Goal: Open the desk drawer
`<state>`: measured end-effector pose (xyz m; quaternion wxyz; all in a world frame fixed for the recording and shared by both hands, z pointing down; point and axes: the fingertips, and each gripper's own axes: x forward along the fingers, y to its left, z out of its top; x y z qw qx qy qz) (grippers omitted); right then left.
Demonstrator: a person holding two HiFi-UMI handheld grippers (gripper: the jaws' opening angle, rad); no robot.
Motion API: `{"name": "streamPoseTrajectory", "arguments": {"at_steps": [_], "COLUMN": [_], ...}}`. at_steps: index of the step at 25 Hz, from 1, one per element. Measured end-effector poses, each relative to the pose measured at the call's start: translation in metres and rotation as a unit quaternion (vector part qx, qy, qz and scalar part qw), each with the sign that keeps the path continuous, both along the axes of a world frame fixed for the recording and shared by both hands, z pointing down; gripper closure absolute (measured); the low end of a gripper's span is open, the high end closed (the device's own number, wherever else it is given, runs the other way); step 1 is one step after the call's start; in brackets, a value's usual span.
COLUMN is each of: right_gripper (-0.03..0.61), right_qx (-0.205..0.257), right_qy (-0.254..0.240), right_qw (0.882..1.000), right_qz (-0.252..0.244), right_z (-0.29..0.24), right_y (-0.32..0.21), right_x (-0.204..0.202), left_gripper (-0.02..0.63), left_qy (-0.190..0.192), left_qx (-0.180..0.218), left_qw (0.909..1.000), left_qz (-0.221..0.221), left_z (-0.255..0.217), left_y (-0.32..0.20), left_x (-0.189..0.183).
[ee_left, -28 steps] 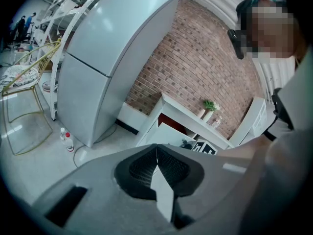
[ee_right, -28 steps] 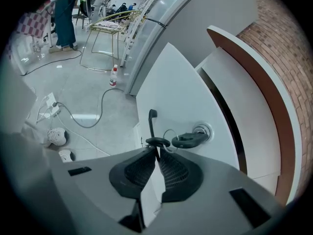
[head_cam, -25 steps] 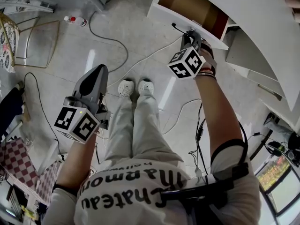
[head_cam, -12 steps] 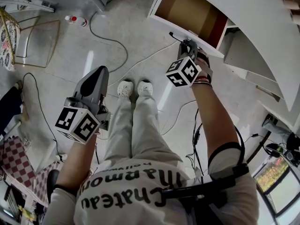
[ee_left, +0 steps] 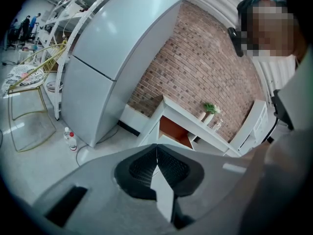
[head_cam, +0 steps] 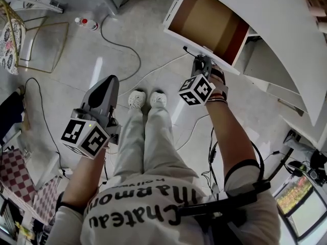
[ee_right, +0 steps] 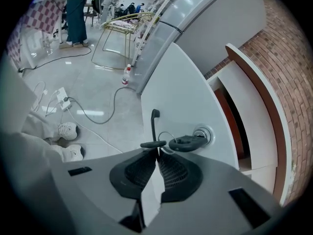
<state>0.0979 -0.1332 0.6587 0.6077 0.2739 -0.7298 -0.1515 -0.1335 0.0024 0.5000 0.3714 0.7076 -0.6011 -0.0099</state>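
The white desk drawer (head_cam: 202, 46) is pulled out from under the desk top (head_cam: 276, 29), and its brown inside (head_cam: 207, 14) shows. My right gripper (head_cam: 200, 61) is at the drawer's front panel (ee_right: 181, 97). Its jaws are shut on a black key (ee_right: 152, 144) that hangs by a ring from the key (ee_right: 188, 142) in the lock (ee_right: 202, 132). My left gripper (head_cam: 108, 78) hangs shut and holds nothing, low at the left over the floor and far from the drawer. In the left gripper view the desk (ee_left: 195, 126) is ahead, past my left gripper (ee_left: 157, 148).
Cables (head_cam: 122, 42) run across the tiled floor, and a power strip (ee_right: 63, 99) lies there. A water bottle (head_cam: 87, 23) and a gold-framed chair (head_cam: 36, 40) are at the far left beside a grey fridge (ee_left: 112, 58). The person's shoes (head_cam: 148, 98) stand in front of the drawer.
The drawer has slid further out toward the person and more of its brown inside shows. My right gripper has drawn back with it. My left gripper has hardly moved.
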Motion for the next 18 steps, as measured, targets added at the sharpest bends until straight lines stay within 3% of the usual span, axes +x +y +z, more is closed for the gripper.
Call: {"name": "streamPoseTrajectory", "arguments": {"at_steps": [18], "right_gripper": [0.551], "right_qx": [0.038], "right_qy": [0.026], "right_qw": [0.999], "right_qz": [-0.029], "right_z": [0.022], "right_y": [0.018], "right_x": [0.005], "left_gripper": [0.597], "left_qy": [-0.011], "left_qx": [-0.01], "left_qw": [0.9998], "left_qz": [-0.011], "left_z": [0.008], "left_y": [0.006], "left_x": [-0.011]}}
